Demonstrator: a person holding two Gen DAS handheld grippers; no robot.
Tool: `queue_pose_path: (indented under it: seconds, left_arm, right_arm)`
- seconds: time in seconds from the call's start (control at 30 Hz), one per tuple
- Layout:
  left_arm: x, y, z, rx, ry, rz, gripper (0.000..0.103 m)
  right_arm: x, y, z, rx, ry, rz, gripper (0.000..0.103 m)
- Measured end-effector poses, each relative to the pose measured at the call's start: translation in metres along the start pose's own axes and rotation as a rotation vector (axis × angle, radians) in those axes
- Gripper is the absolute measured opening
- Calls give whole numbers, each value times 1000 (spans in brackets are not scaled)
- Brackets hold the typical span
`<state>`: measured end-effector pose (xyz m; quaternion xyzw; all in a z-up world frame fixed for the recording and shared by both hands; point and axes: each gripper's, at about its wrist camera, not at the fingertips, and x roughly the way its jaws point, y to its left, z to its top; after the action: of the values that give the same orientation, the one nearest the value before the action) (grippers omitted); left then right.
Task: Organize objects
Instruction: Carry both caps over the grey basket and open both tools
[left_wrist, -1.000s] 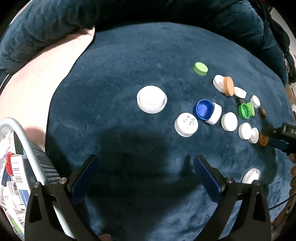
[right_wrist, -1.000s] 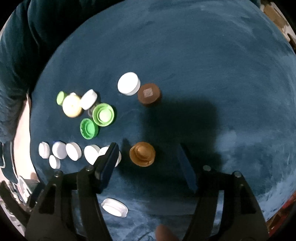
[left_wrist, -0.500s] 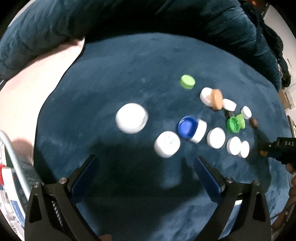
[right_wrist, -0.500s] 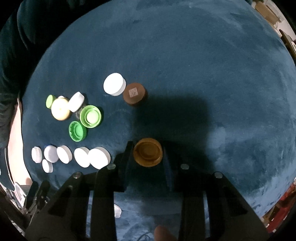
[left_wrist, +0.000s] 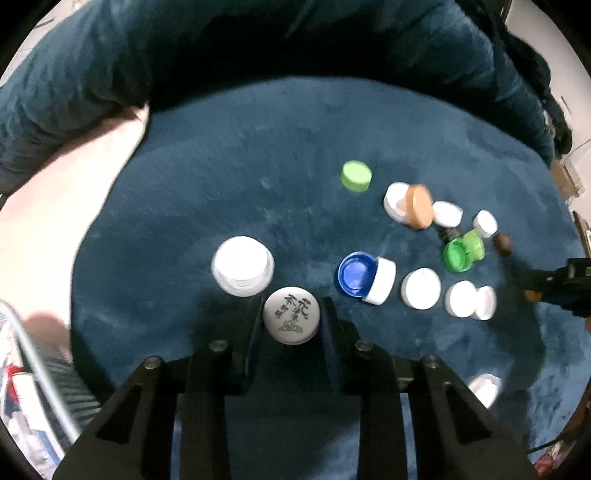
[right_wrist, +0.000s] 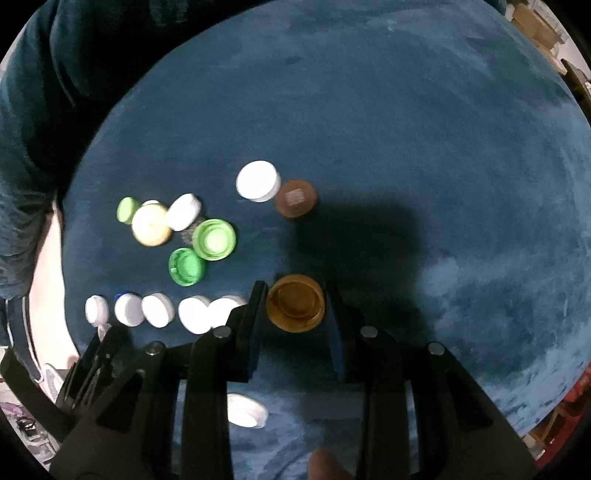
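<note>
Many bottle caps lie on a dark blue plush surface (left_wrist: 258, 155). My left gripper (left_wrist: 291, 317) is shut on a white cap with dark printed characters (left_wrist: 291, 314). Just beyond it sit a large white lid (left_wrist: 242, 269) and a blue cap (left_wrist: 354, 275) leaning on a white one. My right gripper (right_wrist: 295, 306) is shut on an orange-brown cap (right_wrist: 295, 308), hollow side up. That gripper also shows at the right edge of the left wrist view as a dark right gripper (left_wrist: 554, 284) with the orange cap (left_wrist: 532, 294) at its tip.
Green caps (right_wrist: 214, 238), a cream cap (right_wrist: 150, 224), a brown cap (right_wrist: 295, 197) and a row of white caps (right_wrist: 159, 309) lie left of my right gripper. A lone white cap (right_wrist: 245, 410) sits near its base. A wire basket (left_wrist: 33, 376) stands at lower left. A fingertip (right_wrist: 325, 461) shows below.
My left gripper shut on the printed white cap, which lay ahead of its open fingers before. My right gripper closed on the orange-brown cap and lifted slightly.
</note>
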<state>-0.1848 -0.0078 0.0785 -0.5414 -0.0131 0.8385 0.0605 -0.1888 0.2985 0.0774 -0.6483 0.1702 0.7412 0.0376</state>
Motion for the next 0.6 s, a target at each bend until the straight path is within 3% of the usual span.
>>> queue_pose_path:
  seconds: [0.23,0.33,0.43,0.6]
  left_arm:
    - [-73,39,-1,-100,-111,-14,30]
    - [-107,70,-6,-170,-177,6,30]
    - [-132,108,-23,-257,-216,58,30]
    - [-149,187,-68,-423,-202,184,30]
  right_arm:
    - [-23,28,-21,-32,9,156,31]
    - [-29,58,-28,-73,-1,184,31]
    - [-31,95,-41,-145,-4,204,31]
    - [-27,181,-80,-330,1,239,31]
